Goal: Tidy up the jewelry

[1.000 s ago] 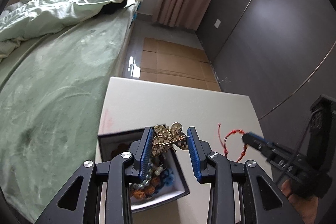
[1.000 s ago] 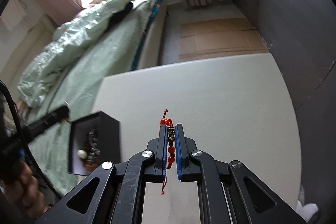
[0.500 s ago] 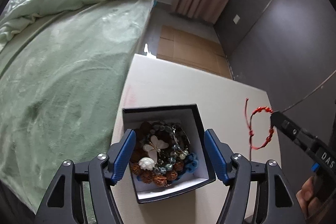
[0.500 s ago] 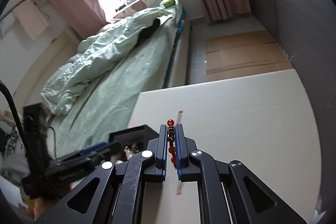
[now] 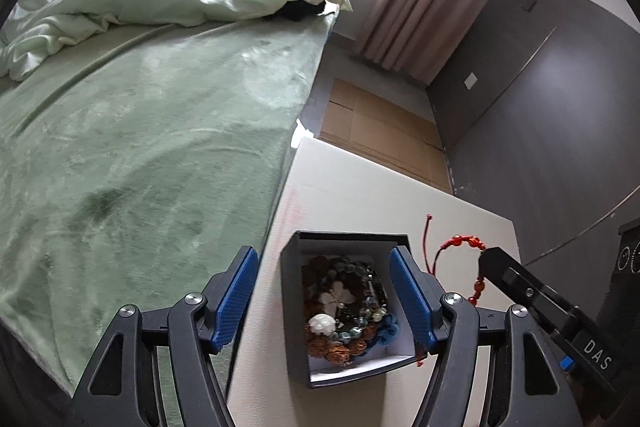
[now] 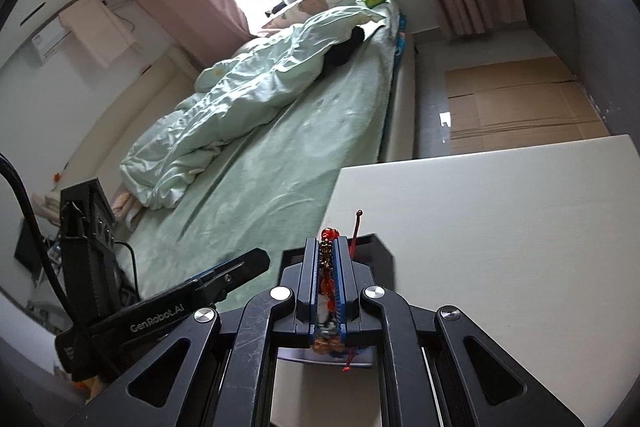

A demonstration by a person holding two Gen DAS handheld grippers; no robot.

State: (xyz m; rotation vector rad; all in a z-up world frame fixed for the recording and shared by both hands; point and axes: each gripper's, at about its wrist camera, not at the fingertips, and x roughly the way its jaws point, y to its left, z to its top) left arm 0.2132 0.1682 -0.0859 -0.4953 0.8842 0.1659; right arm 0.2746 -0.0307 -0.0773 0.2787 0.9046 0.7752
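A small black box [image 5: 297, 311] with a white lining stands near the left edge of the white table [image 5: 352, 195]. It holds several bead bracelets and a butterfly brooch [image 5: 338, 297]. My left gripper [image 5: 324, 295] is open and empty, its blue pads straddling the box from above. My right gripper [image 6: 329, 269] is shut on a red bead bracelet [image 6: 329, 235] with a red cord, and holds it over the box [image 6: 376, 247]. The bracelet [image 5: 466, 241] hangs just right of the box in the left wrist view.
A bed with a green sheet [image 5: 140, 155] and a rumpled duvet runs along the table's left side. Flattened cardboard [image 5: 380, 123] lies on the floor beyond the table. A dark wall [image 5: 540, 131] stands to the right.
My left gripper let the butterfly brooch drop into the box, opened wide and rose. My right gripper carried the red bracelet left, from the table's middle to over the box.
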